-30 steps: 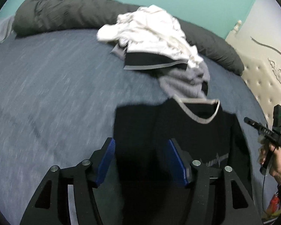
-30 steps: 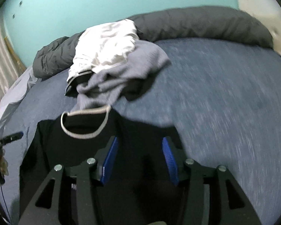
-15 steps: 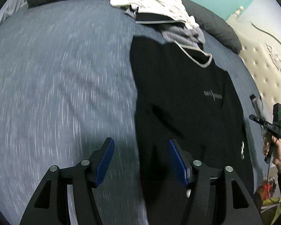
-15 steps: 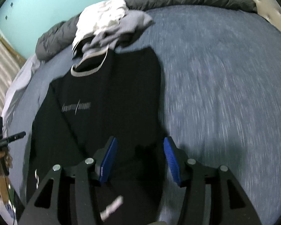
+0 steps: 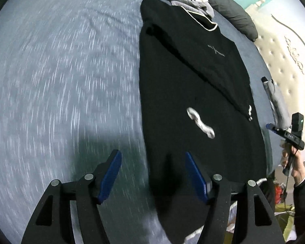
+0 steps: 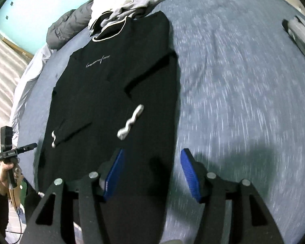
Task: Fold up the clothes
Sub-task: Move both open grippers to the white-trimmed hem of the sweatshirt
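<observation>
Across the blue bed [image 5: 67,65] we see the black sweatshirt [image 5: 193,85] lying flat, collar toward the clothes pile [image 6: 120,4], both sleeves crossed over its chest (a shape that suits folding). Our left gripper [image 5: 151,178] and right gripper [image 6: 152,175] hang over the hem corners, jaws apart, gripping nothing. Only the right view shows the chest lettering whole; only the left shows the headboard [image 5: 290,57].
</observation>
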Action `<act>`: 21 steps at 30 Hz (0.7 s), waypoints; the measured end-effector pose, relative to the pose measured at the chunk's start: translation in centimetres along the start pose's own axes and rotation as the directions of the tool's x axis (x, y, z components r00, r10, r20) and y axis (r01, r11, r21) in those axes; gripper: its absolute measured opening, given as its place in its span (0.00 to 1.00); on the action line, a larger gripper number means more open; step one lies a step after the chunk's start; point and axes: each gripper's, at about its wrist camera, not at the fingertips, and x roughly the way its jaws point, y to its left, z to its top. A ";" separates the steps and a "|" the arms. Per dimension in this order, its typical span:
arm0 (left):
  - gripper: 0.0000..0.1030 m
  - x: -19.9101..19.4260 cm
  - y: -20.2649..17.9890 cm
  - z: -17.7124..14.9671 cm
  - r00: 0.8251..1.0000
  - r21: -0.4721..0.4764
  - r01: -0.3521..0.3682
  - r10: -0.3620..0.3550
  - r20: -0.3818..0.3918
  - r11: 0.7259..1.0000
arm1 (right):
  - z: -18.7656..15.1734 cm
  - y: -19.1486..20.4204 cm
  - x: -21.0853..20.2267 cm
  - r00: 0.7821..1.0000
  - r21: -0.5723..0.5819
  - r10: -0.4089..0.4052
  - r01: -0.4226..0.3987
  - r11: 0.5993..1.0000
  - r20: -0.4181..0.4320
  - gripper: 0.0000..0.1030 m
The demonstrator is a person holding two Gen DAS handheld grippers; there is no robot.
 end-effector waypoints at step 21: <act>0.67 -2.1 -1.2 -9.7 1.000 -0.026 0.006 -0.006 -0.003 1.000 | -10.4 1.2 -2.3 0.991 0.018 -0.005 0.007 1.000 -0.131 0.58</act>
